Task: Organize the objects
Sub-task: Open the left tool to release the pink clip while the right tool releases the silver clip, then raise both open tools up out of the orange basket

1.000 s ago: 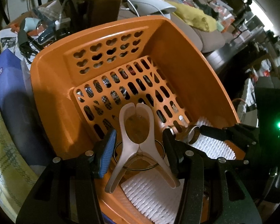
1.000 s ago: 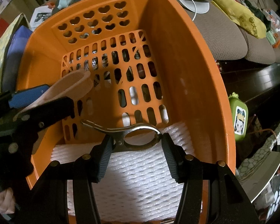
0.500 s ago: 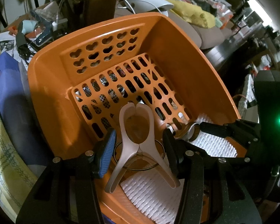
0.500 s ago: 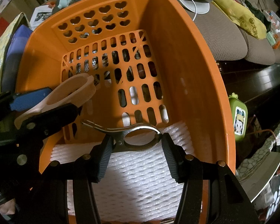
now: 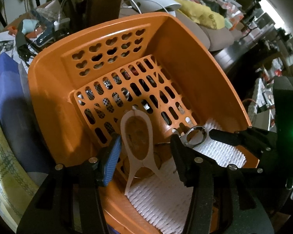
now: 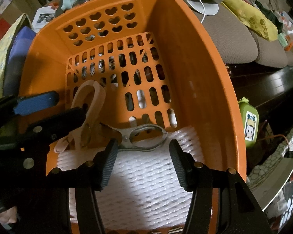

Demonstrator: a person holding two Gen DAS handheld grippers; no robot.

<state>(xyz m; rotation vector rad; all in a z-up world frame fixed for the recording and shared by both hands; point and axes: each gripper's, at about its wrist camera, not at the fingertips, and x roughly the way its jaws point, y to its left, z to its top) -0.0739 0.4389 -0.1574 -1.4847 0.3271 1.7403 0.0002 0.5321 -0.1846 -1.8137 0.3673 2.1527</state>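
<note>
Far left: a yellow checked cloth (image 5: 2, 146) and a blue bag-like item (image 5: 7, 97) lie just beside the orange basket (image 5: 185, 44). The basket has heart-shaped holes in its far wall and a slotted bottom. A white foam net (image 5: 162, 200) covers the near part of the bottom.

The left claw (image 5: 145, 138) points down into the left side of the basket. A beige plastic clip (image 5: 136, 136) stands between its fingers, loop end up, with its legs down at the edge of the foam net. The left wrist view shows a thin gap between the blue pad (image 5: 110, 159) and the clip, and a wider gap on the black finger's side. A wire ring around the clip's lower part is partly hidden, so whether this claw is gripping the clip or only standing around it cannot be told.

The right claw (image 6: 142, 144) is just beside the left one, pointing straight down over the foam net. It is closed on a metal clip (image 6: 127, 137), which is held crosswise at the fingertips. The clip's ring end sits against the right finger and its jaw end sticks out past the left finger, above the net.

Right of the basket are brown cushions (image 6: 224, 31). Lower down there is a green case with a cartoon figure (image 6: 249, 122), apart from the basket wall.
</note>
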